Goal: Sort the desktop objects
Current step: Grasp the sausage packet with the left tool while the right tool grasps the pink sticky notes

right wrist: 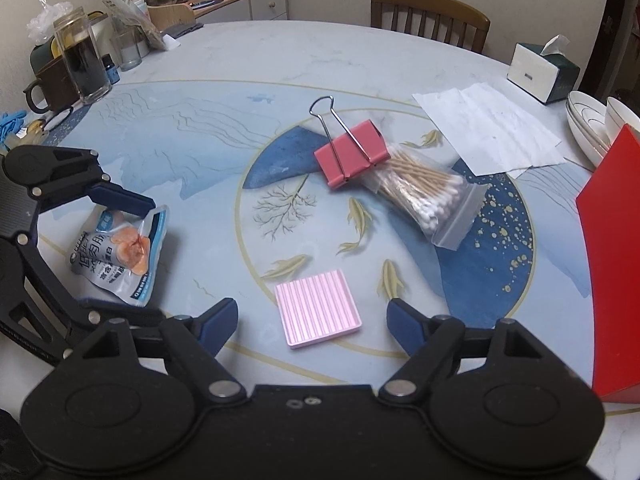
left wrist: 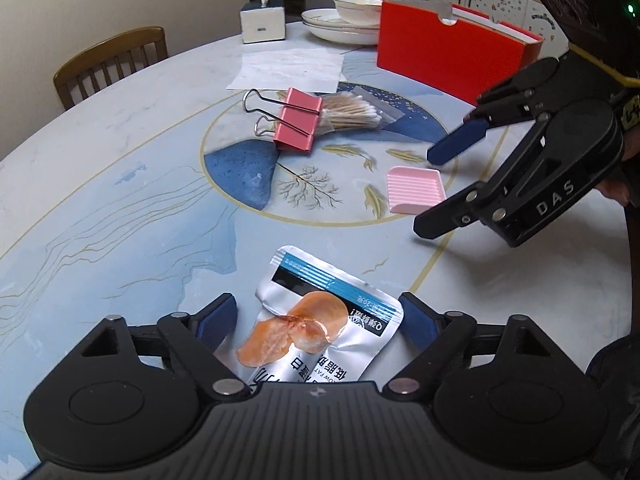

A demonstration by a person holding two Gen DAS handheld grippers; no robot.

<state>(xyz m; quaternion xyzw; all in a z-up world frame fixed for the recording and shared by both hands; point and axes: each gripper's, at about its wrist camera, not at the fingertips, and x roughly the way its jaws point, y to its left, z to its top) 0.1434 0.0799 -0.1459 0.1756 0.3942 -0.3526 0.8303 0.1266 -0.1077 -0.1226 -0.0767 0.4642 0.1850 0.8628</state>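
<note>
A silver snack pouch (left wrist: 320, 320) lies on the table between the open fingers of my left gripper (left wrist: 318, 318); it also shows in the right wrist view (right wrist: 118, 252). A pink ridged tray (right wrist: 318, 308) lies between the open fingers of my right gripper (right wrist: 310, 320), which hovers over it; the tray also shows in the left wrist view (left wrist: 416, 190). A pink binder clip (right wrist: 352, 152) rests against a bag of cotton swabs (right wrist: 428, 196) at the table's middle. Neither gripper touches its object.
A red file box (left wrist: 448, 56) stands at the far right. A paper sheet (right wrist: 488, 128), a tissue box (right wrist: 542, 72) and stacked plates (left wrist: 340, 26) lie beyond. Jars and a mug (right wrist: 72, 72) crowd the far left. Wooden chairs (right wrist: 430, 12) stand around the round table (right wrist: 208, 80).
</note>
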